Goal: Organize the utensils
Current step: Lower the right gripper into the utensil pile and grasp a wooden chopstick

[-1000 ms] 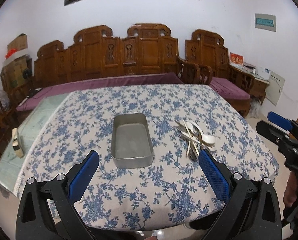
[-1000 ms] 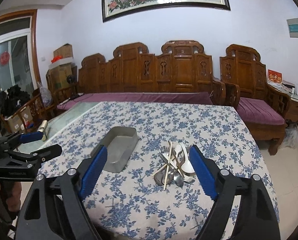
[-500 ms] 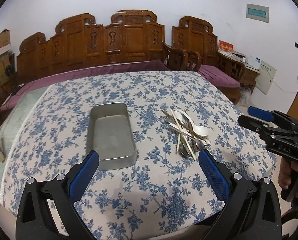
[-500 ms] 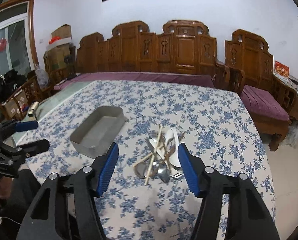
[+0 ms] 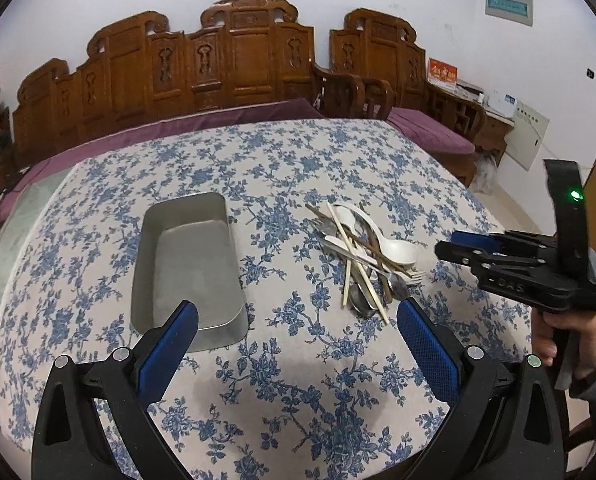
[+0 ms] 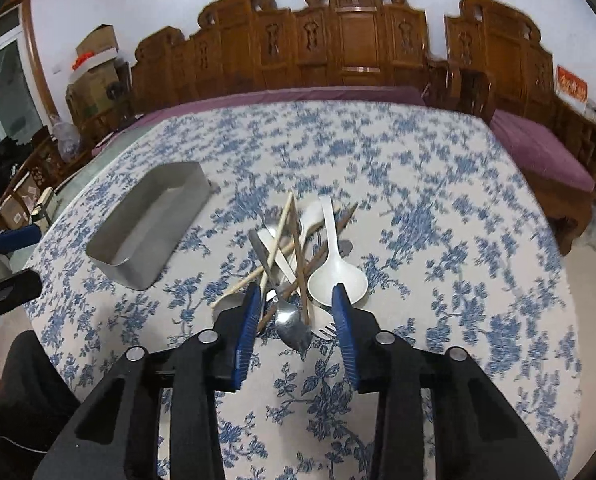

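Fingers: right gripper (image 6: 294,296) parted over pile (image 6: 293,256), left gripper (image 5: 298,320) parted, idle | step: reach | next: clench on one spoon (image 6: 291,320), carry to tin (image 5: 189,256)

Carved wooden bench (image 5: 233,64) behind the floral tablecloth (image 5: 298,152).

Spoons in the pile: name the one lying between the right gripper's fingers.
The metal spoon, bowl toward the right gripper; the white spoons lie farther off.

Both wrist views toward shared table (image 5: 298,380)
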Tool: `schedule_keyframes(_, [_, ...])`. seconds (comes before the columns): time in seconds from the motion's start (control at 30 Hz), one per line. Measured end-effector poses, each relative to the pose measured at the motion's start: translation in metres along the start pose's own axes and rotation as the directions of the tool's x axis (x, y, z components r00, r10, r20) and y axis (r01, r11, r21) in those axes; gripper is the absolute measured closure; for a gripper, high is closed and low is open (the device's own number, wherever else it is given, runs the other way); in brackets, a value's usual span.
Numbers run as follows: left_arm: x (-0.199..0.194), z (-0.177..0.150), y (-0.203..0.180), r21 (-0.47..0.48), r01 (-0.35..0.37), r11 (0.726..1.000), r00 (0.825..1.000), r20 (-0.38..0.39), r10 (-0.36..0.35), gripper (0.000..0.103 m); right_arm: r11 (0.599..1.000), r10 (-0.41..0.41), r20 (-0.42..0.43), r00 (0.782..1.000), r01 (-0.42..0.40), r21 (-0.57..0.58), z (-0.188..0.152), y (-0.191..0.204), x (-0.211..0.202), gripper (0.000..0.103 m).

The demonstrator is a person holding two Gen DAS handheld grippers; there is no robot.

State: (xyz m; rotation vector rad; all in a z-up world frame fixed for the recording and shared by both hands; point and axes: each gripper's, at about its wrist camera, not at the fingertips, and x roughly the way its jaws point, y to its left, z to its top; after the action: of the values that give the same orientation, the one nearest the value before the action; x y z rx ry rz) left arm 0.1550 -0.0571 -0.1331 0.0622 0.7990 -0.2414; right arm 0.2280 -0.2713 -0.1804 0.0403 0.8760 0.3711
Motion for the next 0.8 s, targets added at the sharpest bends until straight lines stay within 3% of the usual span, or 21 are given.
schedule_keyframes(0.27, [0.027,-0.001,-0.004,0.002,0.02,1.0,0.999,-0.042,-0.02,0.007,0.999,0.025,-0.085,0.996,-0.028,-0.037,0.014,-0.002,0.055,0.086])
schedule_keyframes(0.73, [0.052,-0.011,-0.005,-0.013,0.039,0.999,0.993,-0.107,-0.04,0.007,0.994,-0.014,-0.226,0.974,-0.011,-0.11,0.03,-0.001,0.115,0.087])
schedule_keyframes(0.8, [0.055,-0.011,-0.008,-0.01,0.04,0.999,0.993,-0.113,-0.041,0.007,0.993,-0.031,-0.239,0.97,0.004,-0.114,0.029,-0.002,0.117,0.091])
